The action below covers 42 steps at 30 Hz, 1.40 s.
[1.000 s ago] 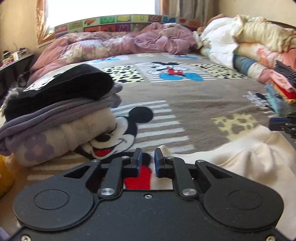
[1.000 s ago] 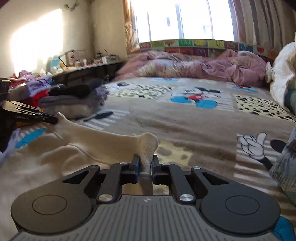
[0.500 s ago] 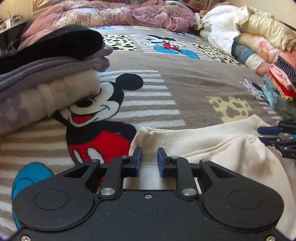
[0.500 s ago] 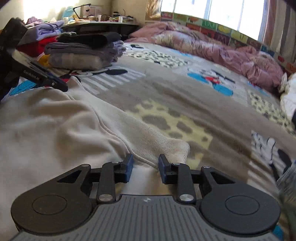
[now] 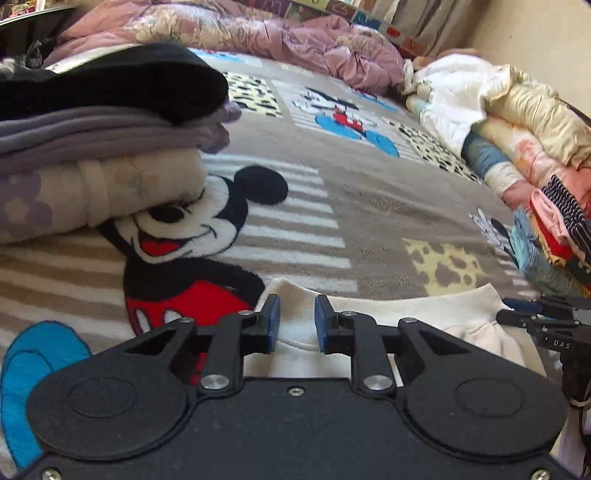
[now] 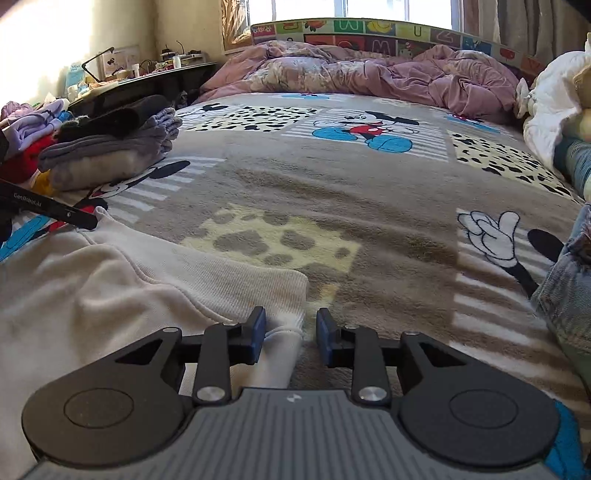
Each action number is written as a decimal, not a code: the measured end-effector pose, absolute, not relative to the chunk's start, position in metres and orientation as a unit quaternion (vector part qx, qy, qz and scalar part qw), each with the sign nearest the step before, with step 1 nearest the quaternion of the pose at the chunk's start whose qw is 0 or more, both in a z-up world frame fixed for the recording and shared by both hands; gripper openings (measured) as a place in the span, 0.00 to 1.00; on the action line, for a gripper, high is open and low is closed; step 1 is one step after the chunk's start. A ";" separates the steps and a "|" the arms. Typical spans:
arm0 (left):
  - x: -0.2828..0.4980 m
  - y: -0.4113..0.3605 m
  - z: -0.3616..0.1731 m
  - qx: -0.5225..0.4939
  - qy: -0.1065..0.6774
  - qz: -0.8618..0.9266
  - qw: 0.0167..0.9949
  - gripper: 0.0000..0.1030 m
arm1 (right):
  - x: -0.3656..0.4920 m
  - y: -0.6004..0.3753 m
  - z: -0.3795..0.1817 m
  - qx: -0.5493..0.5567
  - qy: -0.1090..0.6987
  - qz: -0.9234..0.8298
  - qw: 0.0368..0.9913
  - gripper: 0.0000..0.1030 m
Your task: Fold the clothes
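My left hand-held gripper and right hand-held gripper both stand open over the cream sweatshirt's hem corners. I should smooth this fold flat on the bed before regripping.

**Where everything lies on the bed**

A blanket covers the bed. On its near edge lies a sweatshirt, spread flat. The left gripper sits over the sweatshirt's left corner, the right gripper over its right corner, with the ribbed hem between each pair of fingers. To the left, a stack of folded clothes rests on the blanket. Along the right side runs a heap of clothes. Behind everything, a crumpled duvet lies across the far end, below the window. A desk stands beyond the stack.
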<state>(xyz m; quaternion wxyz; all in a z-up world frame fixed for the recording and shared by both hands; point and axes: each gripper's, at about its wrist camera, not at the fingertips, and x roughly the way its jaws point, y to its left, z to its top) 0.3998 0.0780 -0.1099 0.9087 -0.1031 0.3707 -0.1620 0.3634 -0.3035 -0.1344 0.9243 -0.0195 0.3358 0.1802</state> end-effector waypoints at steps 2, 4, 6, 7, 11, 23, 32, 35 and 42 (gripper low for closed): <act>0.384 0.090 -0.099 -0.123 0.353 -0.152 0.915 0.19 | 0.357 -0.303 -0.128 -0.027 0.328 0.179 0.927 0.29; 0.362 0.103 -0.088 -0.146 0.335 -0.133 0.921 0.21 | 0.348 -0.302 -0.120 -0.039 0.317 0.175 0.931 0.29; 0.338 0.117 -0.078 -0.170 0.317 -0.107 0.927 0.25 | 0.340 -0.302 -0.115 -0.044 0.310 0.173 0.934 0.29; 0.323 0.123 -0.077 -0.186 0.307 -0.093 0.929 0.30 | 0.334 -0.301 -0.113 -0.044 0.307 0.174 0.935 0.29; 0.264 0.147 -0.072 -0.249 0.267 -0.041 0.930 0.38 | 0.307 -0.288 -0.108 -0.069 0.298 0.185 0.934 0.31; 0.223 0.059 -0.100 -0.106 0.328 -0.042 0.938 0.37 | 0.181 -0.215 -0.107 -0.085 0.273 0.258 0.923 0.31; 0.130 -0.039 -0.098 0.046 0.278 -0.091 0.955 0.39 | 0.068 -0.157 -0.120 -0.141 0.225 0.298 0.917 0.32; 0.114 -0.039 -0.099 0.031 0.285 -0.084 0.954 0.39 | 0.050 -0.144 -0.130 -0.173 0.234 0.297 0.909 0.34; 0.068 -0.034 -0.097 0.041 0.257 -0.078 0.962 0.39 | 0.016 -0.152 -0.132 -0.148 0.242 0.272 0.920 0.40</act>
